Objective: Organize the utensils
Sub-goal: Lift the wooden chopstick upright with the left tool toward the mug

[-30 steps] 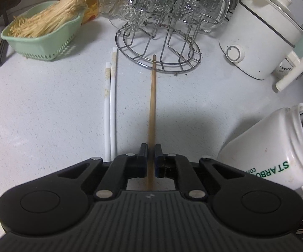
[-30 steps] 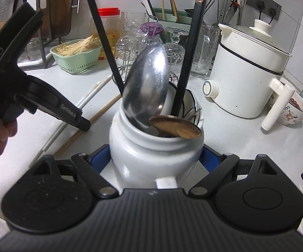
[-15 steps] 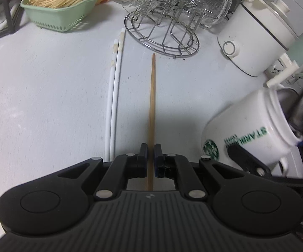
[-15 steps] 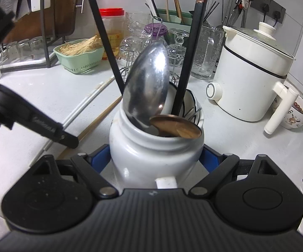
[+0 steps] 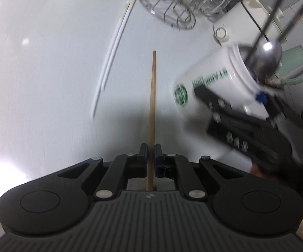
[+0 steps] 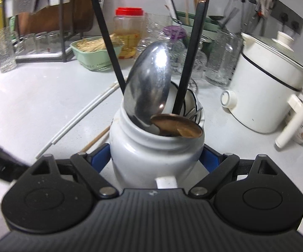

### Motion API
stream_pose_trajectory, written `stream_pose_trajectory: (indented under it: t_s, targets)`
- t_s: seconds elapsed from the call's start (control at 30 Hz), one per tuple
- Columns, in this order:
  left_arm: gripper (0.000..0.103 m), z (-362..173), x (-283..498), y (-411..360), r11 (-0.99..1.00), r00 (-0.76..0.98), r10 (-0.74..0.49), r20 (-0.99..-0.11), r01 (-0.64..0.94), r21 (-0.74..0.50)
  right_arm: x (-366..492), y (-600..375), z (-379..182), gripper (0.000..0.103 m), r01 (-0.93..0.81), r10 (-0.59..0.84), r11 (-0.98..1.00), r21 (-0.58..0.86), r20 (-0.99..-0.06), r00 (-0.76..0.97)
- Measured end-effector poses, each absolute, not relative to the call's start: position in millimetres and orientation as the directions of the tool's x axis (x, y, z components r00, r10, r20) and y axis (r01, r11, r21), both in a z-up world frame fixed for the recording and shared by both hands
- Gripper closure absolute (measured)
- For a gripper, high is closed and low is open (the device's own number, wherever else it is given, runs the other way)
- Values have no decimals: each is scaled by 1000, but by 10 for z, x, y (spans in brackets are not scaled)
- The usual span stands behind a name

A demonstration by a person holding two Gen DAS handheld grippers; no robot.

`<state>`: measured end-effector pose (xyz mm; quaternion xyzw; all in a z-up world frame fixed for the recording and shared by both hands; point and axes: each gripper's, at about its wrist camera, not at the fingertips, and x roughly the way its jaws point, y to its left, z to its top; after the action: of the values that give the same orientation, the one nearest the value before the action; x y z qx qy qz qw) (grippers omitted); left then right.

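Over bare tabletop, left tool pinching wooden chopstick, pointing steeply down, right tool clamping white jar alongside

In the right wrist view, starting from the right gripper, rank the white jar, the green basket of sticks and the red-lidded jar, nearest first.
1. The white jar: clamped in the right gripper, dead centre.
2. The green basket: well back on the counter, to the left.
3. The red-lidded jar: just behind the basket, to its right, near the back wall.
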<state>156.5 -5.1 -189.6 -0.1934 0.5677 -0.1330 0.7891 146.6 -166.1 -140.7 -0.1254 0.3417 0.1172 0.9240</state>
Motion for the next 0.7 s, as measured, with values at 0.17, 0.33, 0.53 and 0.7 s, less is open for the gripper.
stream_pose_trajectory:
  t_s: [0.17,0.33,0.53,0.7]
  targets:
    - [96,-1961,1264,-128,856,290,-472,-832,-75,-511,1486,-1654,-1410,11,-353,170,923,-155,-658,733]
    - [96,-2015,1101,-170,845,308,-464,-831,-129,-519,1484,-1653,-1421,11,-395,207,906,-155,-651,731]
    - [96,-2039,1092,-194,843,341,-438,-832,-167,-512,1491,-1635,-1423,11,-414,223,896,-158,-647,729]
    - [96,-2088,1126,-182,842,329,-432,-840,-187,-506,1498,-1642,-1423,11,-424,229,891,-160,-650,725]
